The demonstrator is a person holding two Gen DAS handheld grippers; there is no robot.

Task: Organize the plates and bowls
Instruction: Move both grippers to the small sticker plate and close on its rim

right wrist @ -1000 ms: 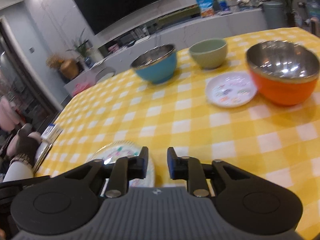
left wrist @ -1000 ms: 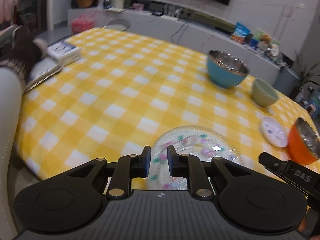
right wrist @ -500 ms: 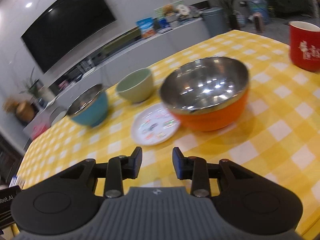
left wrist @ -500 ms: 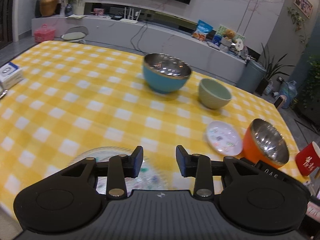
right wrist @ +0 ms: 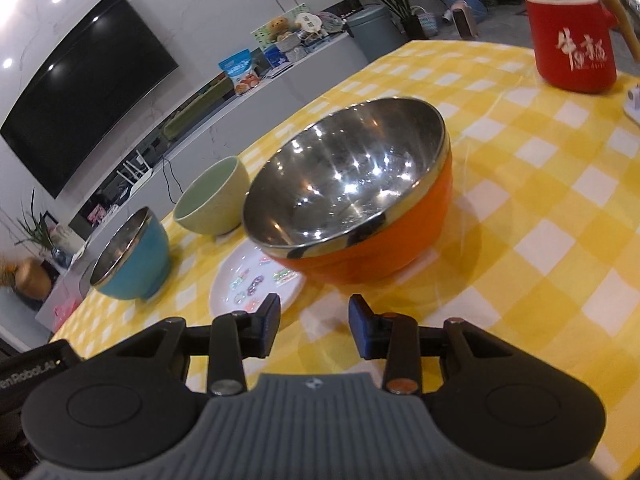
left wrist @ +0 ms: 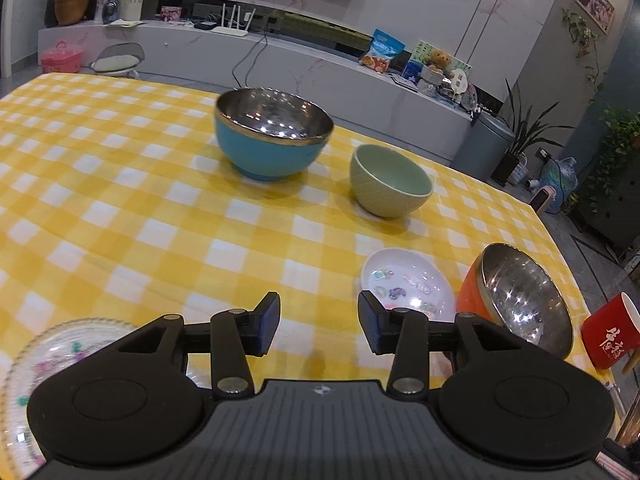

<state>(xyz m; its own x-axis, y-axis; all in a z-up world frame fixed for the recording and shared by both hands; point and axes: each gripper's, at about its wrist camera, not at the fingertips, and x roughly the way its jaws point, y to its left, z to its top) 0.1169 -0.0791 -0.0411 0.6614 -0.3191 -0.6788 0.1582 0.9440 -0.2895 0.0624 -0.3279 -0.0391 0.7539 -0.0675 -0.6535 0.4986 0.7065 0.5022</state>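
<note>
On the yellow checked tablecloth (left wrist: 132,216) stand a blue steel-lined bowl (left wrist: 272,136), a pale green bowl (left wrist: 390,180), a small white patterned plate (left wrist: 406,286) and an orange steel-lined bowl (left wrist: 520,300). A glass patterned plate (left wrist: 52,356) lies at the near left, partly under my left gripper. My left gripper (left wrist: 319,326) is open and empty, above the cloth. My right gripper (right wrist: 313,326) is open and empty, just short of the orange bowl (right wrist: 360,216), with the small plate (right wrist: 256,280) ahead to its left. The blue bowl (right wrist: 132,256) and green bowl (right wrist: 214,200) stand behind.
A red mug (right wrist: 572,40) with white characters stands at the table's right edge; it also shows in the left wrist view (left wrist: 612,336). A white object (right wrist: 634,104) lies beside it. Beyond the table are a low white TV console (left wrist: 240,52) and a grey bin (left wrist: 484,144).
Both grippers have swung right and opened wider. The left view now centres on the bowls, the glass plate has slid to its lower left. The right gripper has come close to the orange bowl.
</note>
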